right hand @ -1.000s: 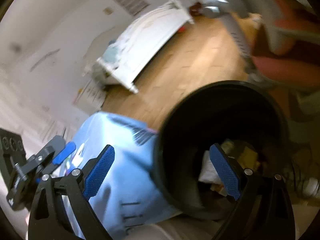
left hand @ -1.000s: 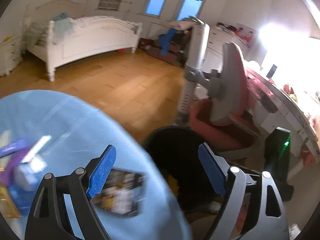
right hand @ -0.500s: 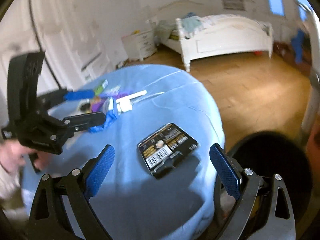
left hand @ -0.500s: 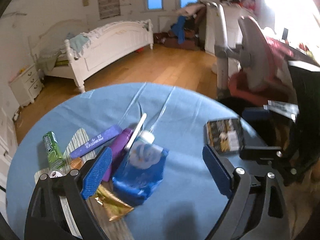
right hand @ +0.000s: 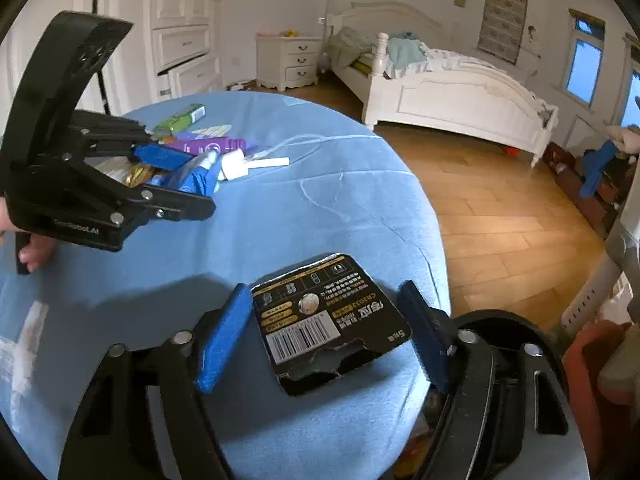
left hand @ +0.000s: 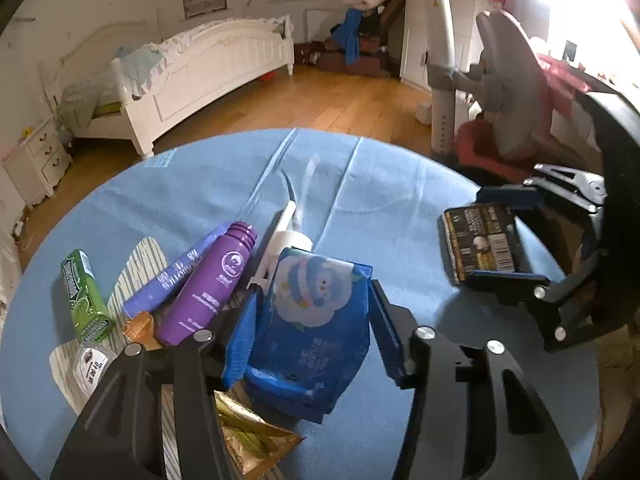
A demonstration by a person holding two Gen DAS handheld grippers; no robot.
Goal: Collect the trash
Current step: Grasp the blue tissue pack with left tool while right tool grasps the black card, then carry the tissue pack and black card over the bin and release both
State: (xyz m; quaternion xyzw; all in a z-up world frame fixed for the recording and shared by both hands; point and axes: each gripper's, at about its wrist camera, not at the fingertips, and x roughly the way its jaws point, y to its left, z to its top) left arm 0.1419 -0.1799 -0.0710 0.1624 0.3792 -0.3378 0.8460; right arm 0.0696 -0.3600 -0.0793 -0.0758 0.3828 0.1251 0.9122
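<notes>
Left wrist: my left gripper [left hand: 308, 332] is closing around the blue tissue pack [left hand: 316, 320]; pads flank it, contact unclear. It lies near the table [left hand: 400, 184] edge closest to me, beside the purple bottle [left hand: 212, 284].

Right wrist: my right gripper [right hand: 324, 336] is closing, battery card [right hand: 328, 316] between pads, gaps both sides, at the table's near edge. Reads "CR2032". Black bin [right hand: 500, 320] below; contents unclear.

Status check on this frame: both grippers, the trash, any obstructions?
Left gripper closing around the blue pouch. Right gripper closing around the black battery card, pads not yet touching. Purple bottle crowds the left finger.
</notes>
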